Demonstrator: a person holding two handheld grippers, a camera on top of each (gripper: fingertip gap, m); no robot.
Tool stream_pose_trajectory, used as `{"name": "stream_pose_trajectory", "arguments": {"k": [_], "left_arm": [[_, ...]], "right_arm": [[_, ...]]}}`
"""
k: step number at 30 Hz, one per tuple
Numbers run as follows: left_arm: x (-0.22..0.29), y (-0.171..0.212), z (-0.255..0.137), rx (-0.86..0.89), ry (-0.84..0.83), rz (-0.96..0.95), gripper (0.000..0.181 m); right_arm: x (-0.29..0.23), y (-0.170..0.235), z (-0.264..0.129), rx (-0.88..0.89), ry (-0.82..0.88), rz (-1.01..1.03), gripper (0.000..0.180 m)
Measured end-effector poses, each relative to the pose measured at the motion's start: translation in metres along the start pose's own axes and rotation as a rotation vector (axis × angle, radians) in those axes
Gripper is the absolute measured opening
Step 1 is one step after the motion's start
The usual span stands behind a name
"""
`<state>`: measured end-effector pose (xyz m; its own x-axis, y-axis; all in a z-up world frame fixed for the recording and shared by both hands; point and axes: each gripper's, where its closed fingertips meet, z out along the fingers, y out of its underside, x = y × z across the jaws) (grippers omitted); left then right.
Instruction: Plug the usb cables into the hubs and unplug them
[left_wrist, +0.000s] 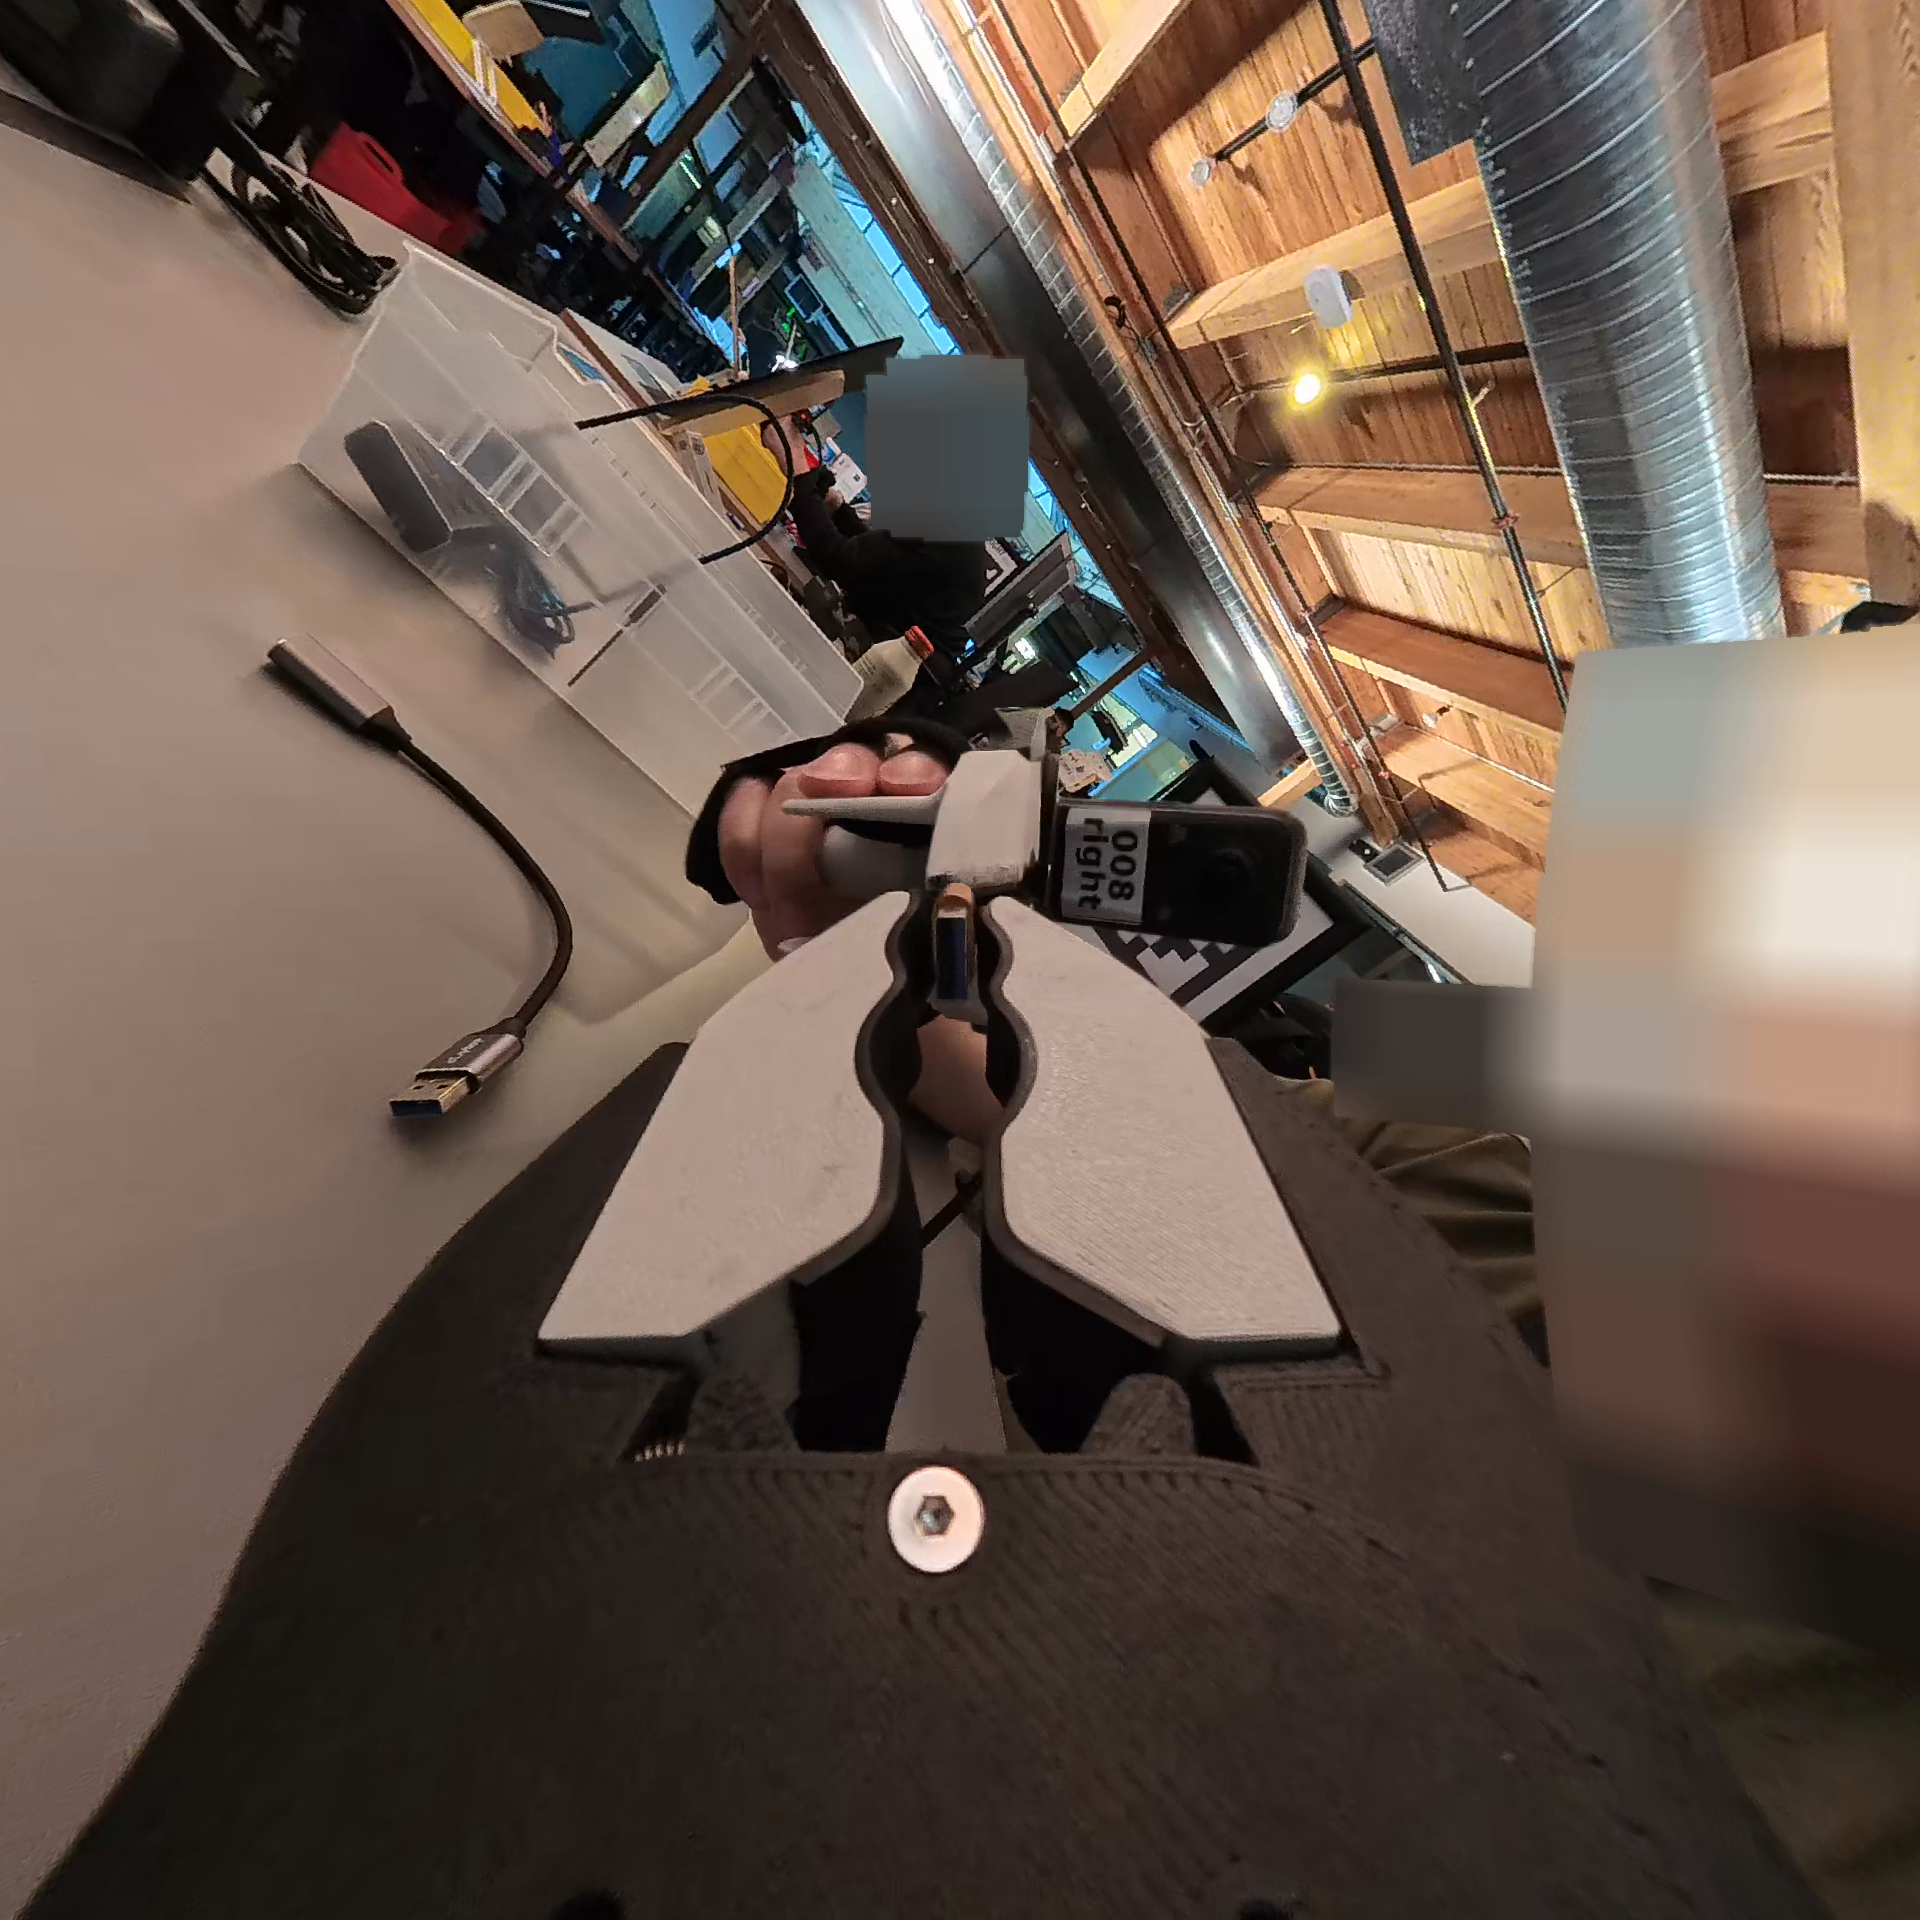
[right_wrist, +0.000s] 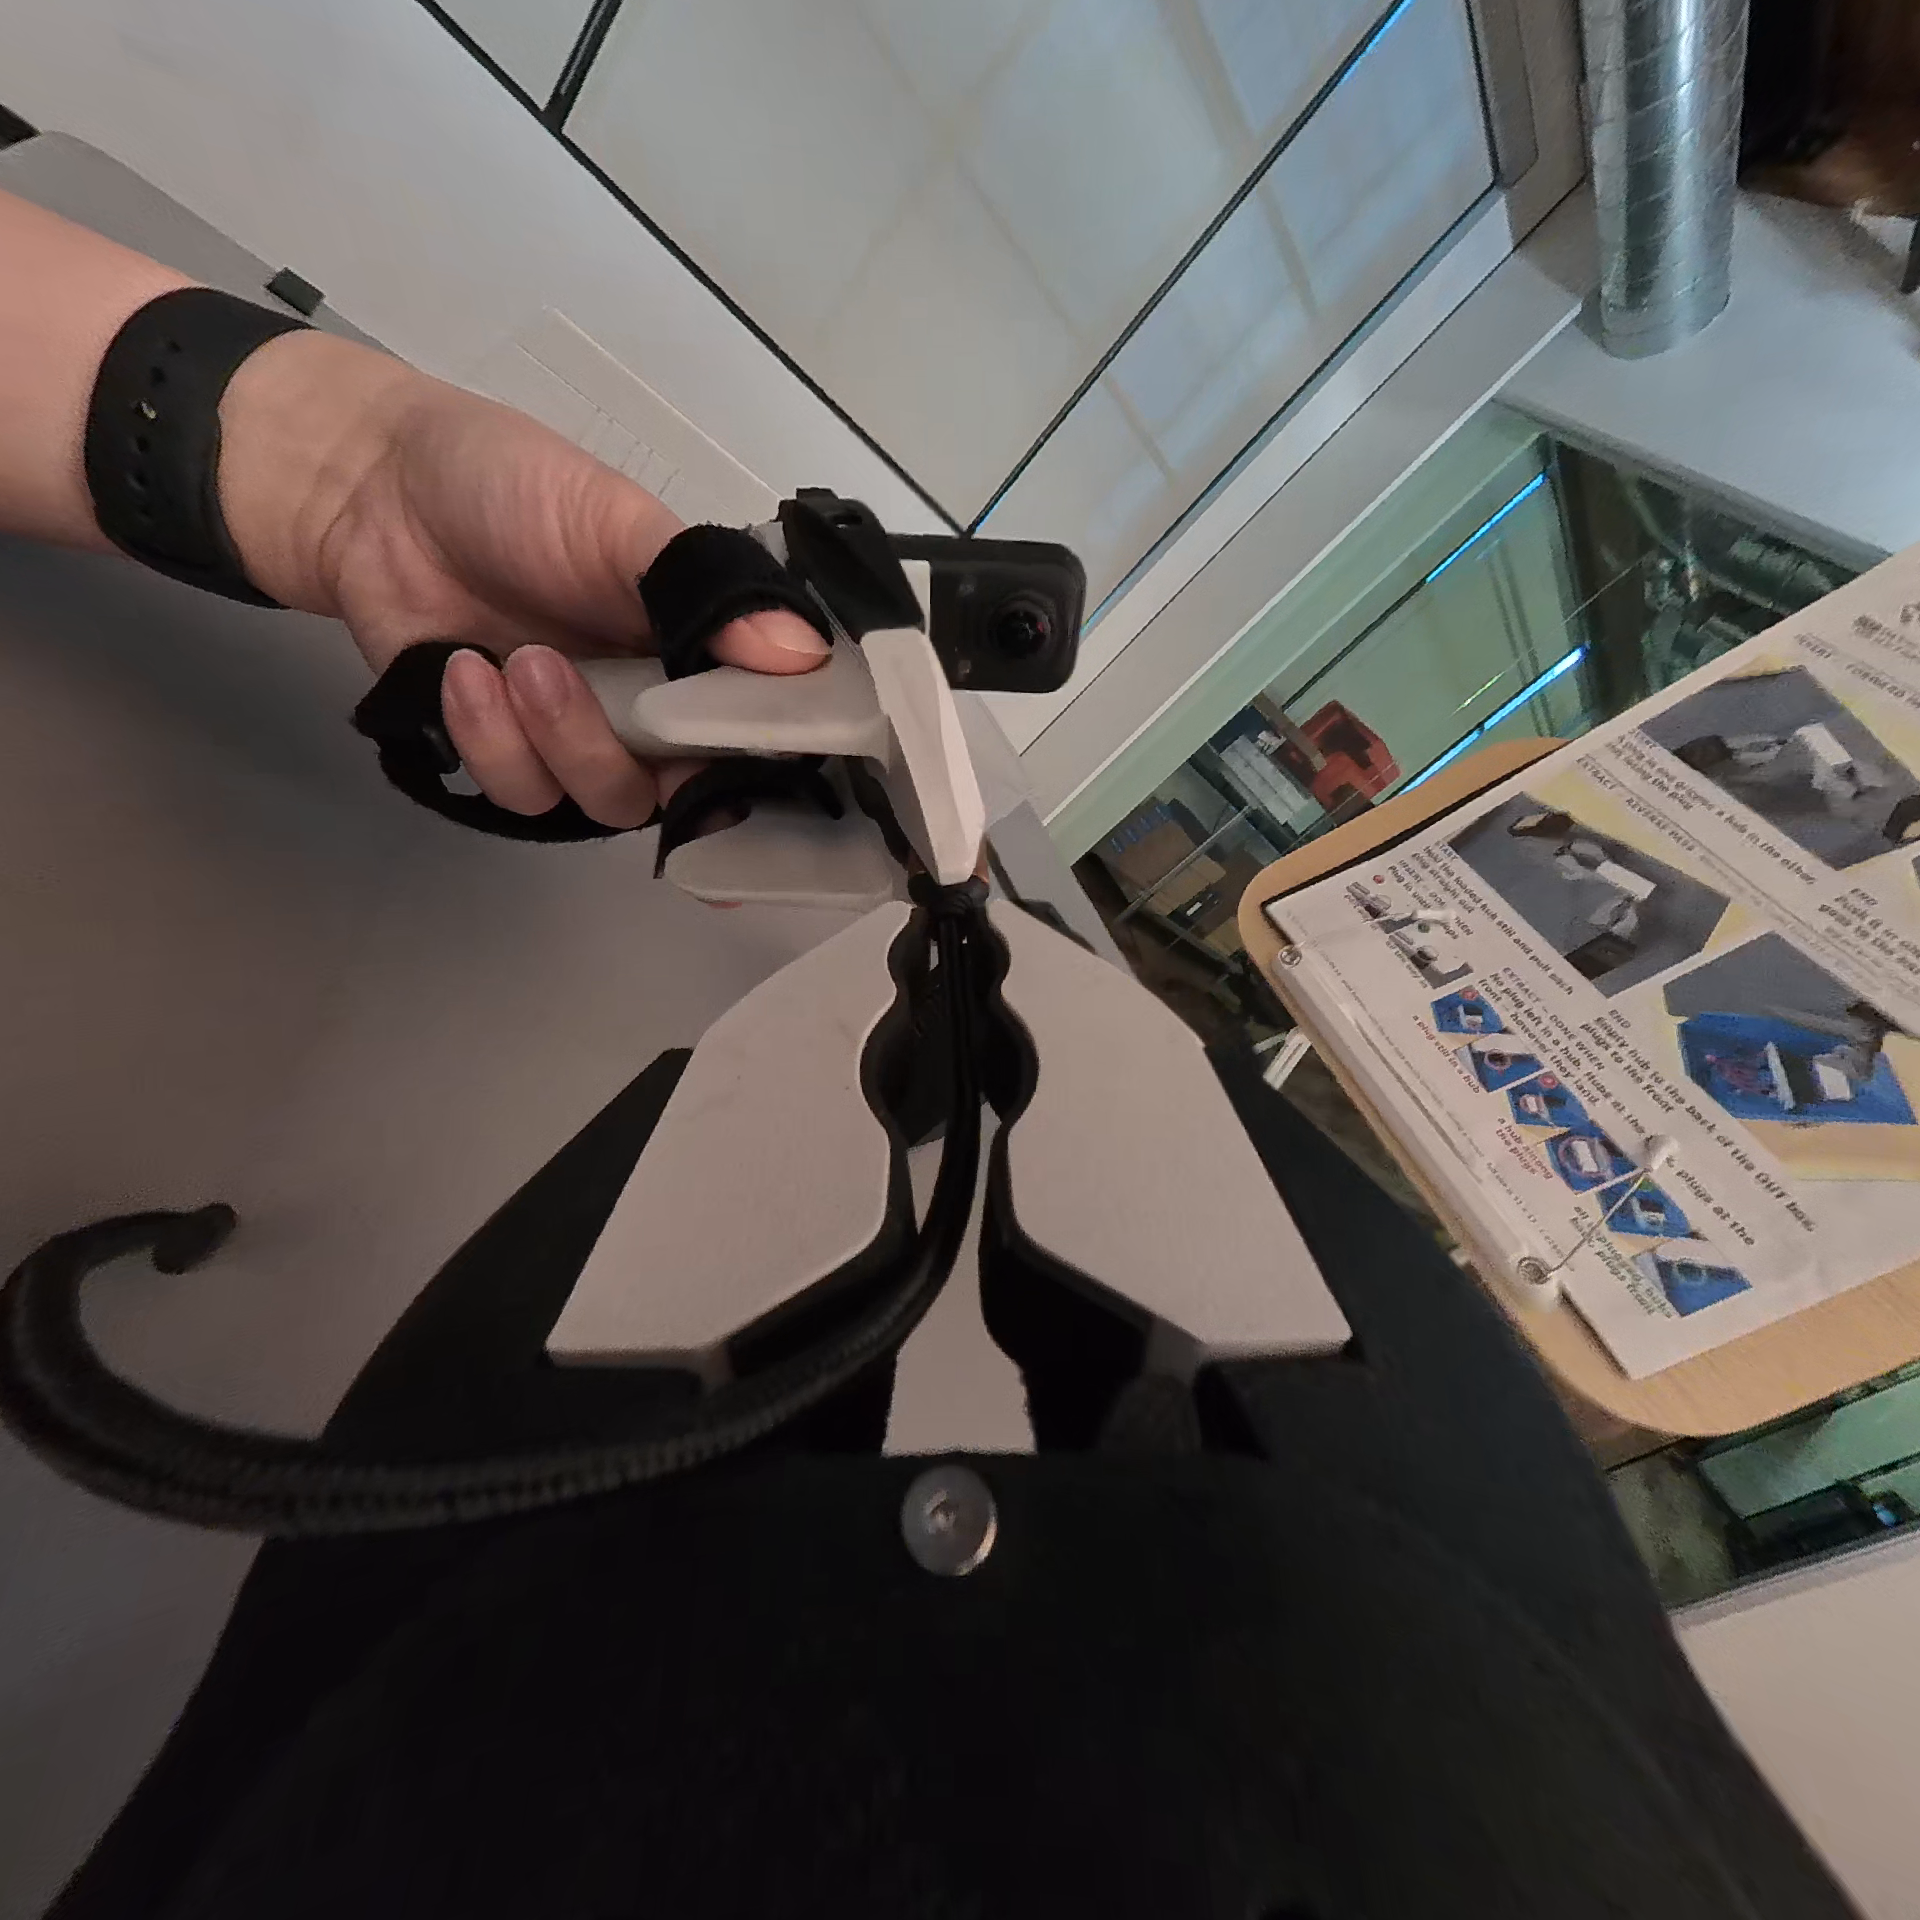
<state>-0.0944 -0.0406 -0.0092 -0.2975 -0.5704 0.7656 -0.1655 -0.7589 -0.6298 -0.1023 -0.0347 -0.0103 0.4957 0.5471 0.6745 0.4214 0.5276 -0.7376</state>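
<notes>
Both pairs of tongs are raised off the table and turned tip to tip, which looks like the pose for mating or parting a plug and a port in mid-air rather than on the surface. In the left wrist view the left tongs (left_wrist: 951, 961) sit at the centre of the frame, closed on a small blue-and-silver plug (left_wrist: 950, 961) that stands upright between the tips, its end pointing straight toward the right tongs (left_wrist: 982, 831) just above; held that way, the connector is free to go in line. In the right wrist view the right tongs (right_wrist: 951, 961) are closed on black braided cable (right_wrist: 940, 1049) running up between the fingers, its loose length curling out to the lower left of the frame, so the grip seems to steady the far end, and the left tongs (right_wrist: 940, 821) press in from just above. Whether the plug is seated, and whether a hub lies at the joint, I cannot tell, as the tips hide it. A spare USB cable (left_wrist: 488, 904) lies on the pale table (left_wrist: 156, 831) at centre left of the left view, near a clear bin (left_wrist: 540, 499) with dark gear, probably waiting its turn. An instruction sheet (right_wrist: 1621, 997) on a wooden board fills the right edge of the right view.
</notes>
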Motion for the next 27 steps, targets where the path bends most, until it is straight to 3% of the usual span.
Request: {"name": "stream_pose_trajectory", "arguments": {"k": [24, 27], "left_arm": [[-0.005, -0.001, 0.003, 0.010, -0.044, 0.035, 0.006], [-0.001, -0.017, -0.008, 0.073, -0.103, 0.132, 0.019]], "right_arm": [[0.000, 0.006, -0.002, -0.003, 0.032, 0.096, 0.007], [0.006, 0.008, -0.004, -0.008, 0.043, 0.132, 0.007]]}}
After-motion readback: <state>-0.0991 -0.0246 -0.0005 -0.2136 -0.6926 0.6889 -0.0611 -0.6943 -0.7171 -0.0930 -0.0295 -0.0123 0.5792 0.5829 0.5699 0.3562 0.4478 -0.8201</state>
